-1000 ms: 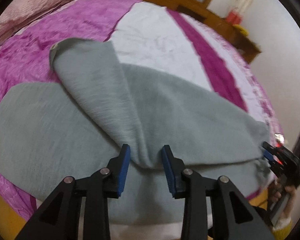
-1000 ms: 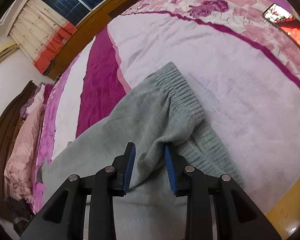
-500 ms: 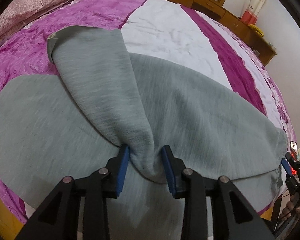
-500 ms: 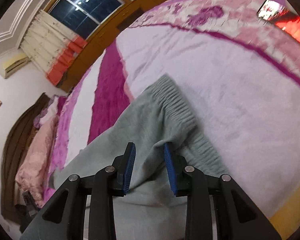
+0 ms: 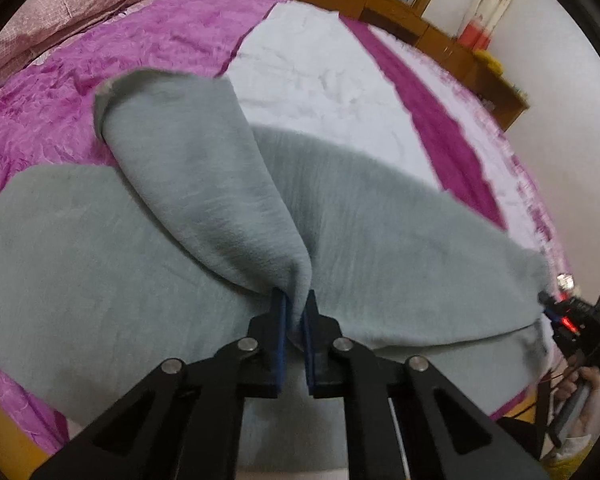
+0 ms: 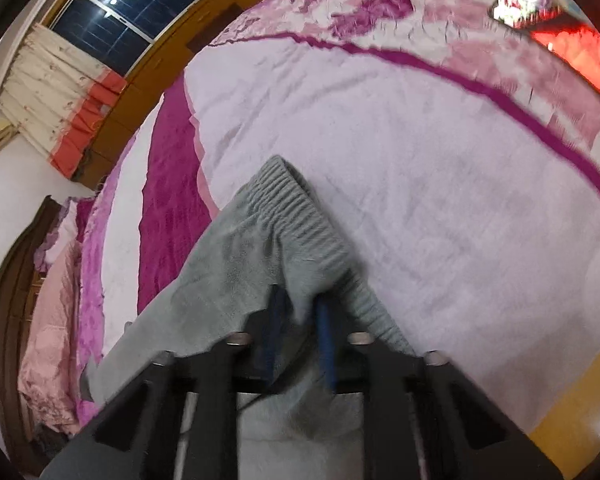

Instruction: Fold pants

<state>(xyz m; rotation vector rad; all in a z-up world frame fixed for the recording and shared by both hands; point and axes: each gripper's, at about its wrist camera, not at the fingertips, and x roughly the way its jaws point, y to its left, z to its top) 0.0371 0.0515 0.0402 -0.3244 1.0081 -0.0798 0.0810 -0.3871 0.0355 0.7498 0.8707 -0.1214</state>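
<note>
The grey pants (image 5: 380, 240) are spread across the near part of the bed (image 5: 320, 72), over its purple and white cover. The left tongs (image 5: 296, 312) are clenched on a bunched ridge of leg fabric, the jaws having just been closing with the cloth between them. The right tongs (image 6: 300, 320) are likewise clenched on a fold just below the ribbed waistband (image 6: 300, 220), and their jaws too have just been closing on the cloth.

Several risks are judged from here. Only one layer may be caught at either pinch, so the lower layer could be left behind when the cloth is lifted. The soft knit could slip out of a narrow bite, and a fold carried unevenly by the two sides would be skewed or wrinkled. The near edge lies close to the bed's side, so cloth could be dragged off it.

The long axis of the pants is seen running sideways across the left wrist view, with the waistband end at the right, by the right tongs, and a leg end (image 5: 112, 96) turned up toward the far left.
</note>
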